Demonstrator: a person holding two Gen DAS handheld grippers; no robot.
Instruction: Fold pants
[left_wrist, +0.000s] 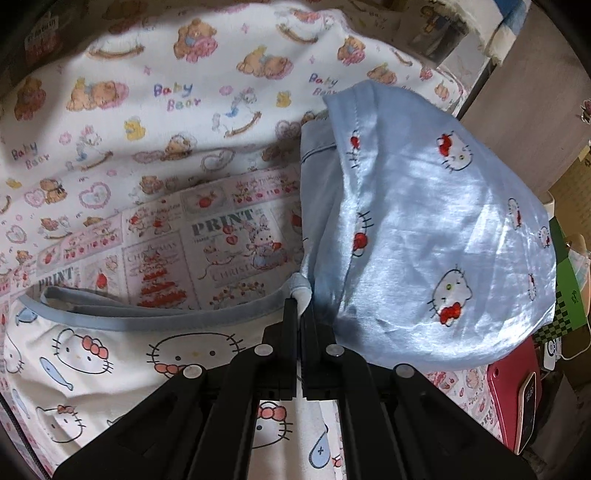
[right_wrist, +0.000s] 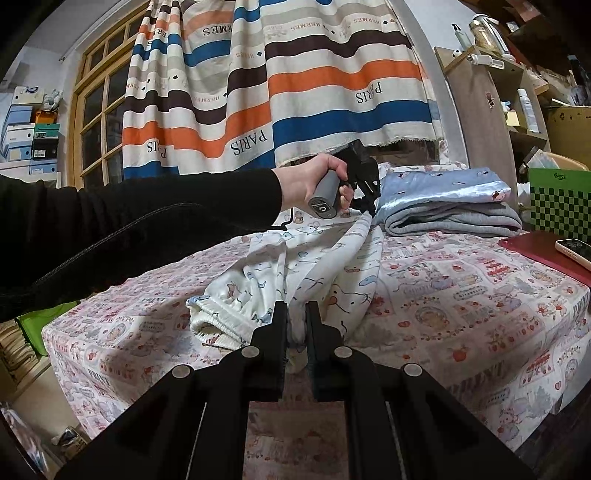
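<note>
On a bed spread with a pink printed sheet (right_wrist: 480, 314), a person stretched white cat-print pants (right_wrist: 314, 266) between two handheld grippers. The left gripper (left_wrist: 300, 310), jaws shut tight, pinched the blue-trimmed hem of the pants, while the right gripper (right_wrist: 296, 325) was clamped on a bunch of the fabric near the elastic waistband. Folding cleanly would likely call for keeping both grips firm, pulling the cloth taut, then laying one end squarely over the other so the twisted legs flatten. A stack of folded clothes (right_wrist: 450, 206), blue satin over grey, lay just beyond. A striped curtain (right_wrist: 280, 81) hung behind, with shelves (right_wrist: 517, 110) and boxes (right_wrist: 33, 125) crowding the room's edges.
</note>
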